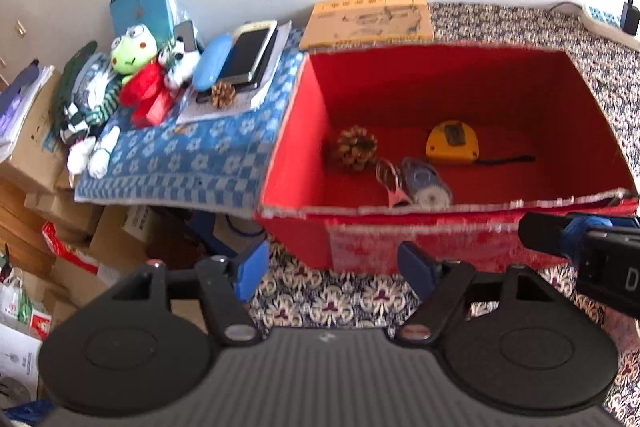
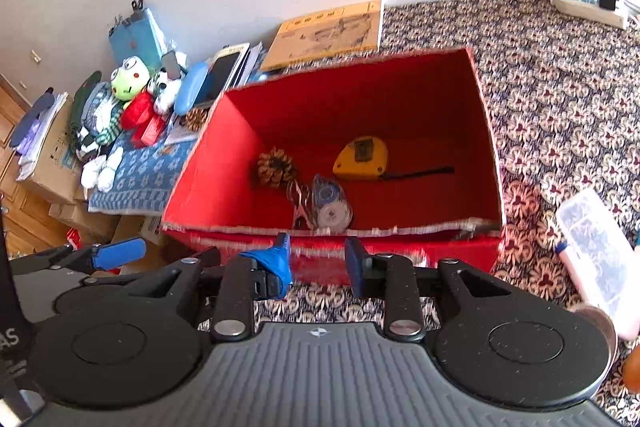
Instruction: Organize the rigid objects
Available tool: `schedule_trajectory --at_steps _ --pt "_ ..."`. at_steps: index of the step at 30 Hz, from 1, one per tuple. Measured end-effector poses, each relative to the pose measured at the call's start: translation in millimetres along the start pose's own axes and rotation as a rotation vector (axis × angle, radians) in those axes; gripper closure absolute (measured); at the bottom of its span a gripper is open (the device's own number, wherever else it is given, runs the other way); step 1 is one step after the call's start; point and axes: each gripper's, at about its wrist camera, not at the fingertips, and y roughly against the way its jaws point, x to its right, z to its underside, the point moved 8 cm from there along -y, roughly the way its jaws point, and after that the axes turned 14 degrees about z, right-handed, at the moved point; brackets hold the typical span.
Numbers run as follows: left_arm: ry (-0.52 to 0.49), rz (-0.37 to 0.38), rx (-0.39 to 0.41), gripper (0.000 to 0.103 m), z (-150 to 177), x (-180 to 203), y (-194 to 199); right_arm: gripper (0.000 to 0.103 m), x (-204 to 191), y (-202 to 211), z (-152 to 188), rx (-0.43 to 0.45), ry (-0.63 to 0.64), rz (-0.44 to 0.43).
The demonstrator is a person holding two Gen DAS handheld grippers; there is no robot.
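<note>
Both claws, left claw (image 1: 332,273) and right claw (image 2: 318,261), hang spread wide and empty before the red box (image 1: 440,95). Next rigid item, the pine cone (image 1: 223,94), lies on the blue towel (image 1: 180,155); approach from above, grip its midsection.

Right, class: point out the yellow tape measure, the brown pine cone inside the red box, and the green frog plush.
yellow tape measure (image 1: 452,143), left wrist view, casing.
brown pine cone (image 1: 356,147), left wrist view, scales.
green frog plush (image 1: 130,53), left wrist view, face.

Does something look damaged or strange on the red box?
Yes. The red box's near top edge is frayed, its covering torn ragged with pale material showing. Inside, the pine cone and tape measure lie normally.
</note>
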Motion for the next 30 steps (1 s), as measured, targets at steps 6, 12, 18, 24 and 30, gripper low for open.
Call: schedule_trajectory --at_steps 6,12,18,24,30 --pt "0.032 -0.010 -0.073 0.023 27 -1 -13 0.090 3 -8 21 -0.046 0.021 0.007" --pt "0.043 -0.018 -0.143 0.023 55 0 -29 0.090 3 -20 44 -0.105 0.030 0.000" --pt "0.059 -0.021 -0.201 0.023 75 -2 -42 0.089 4 -29 63 -0.172 0.043 -0.005" --pt "0.077 0.006 -0.237 0.023 88 0 -47 0.089 9 -35 73 -0.217 0.052 0.002" --pt "0.073 0.040 -0.227 0.023 85 5 -43 0.089 10 -29 73 -0.223 0.063 0.002"
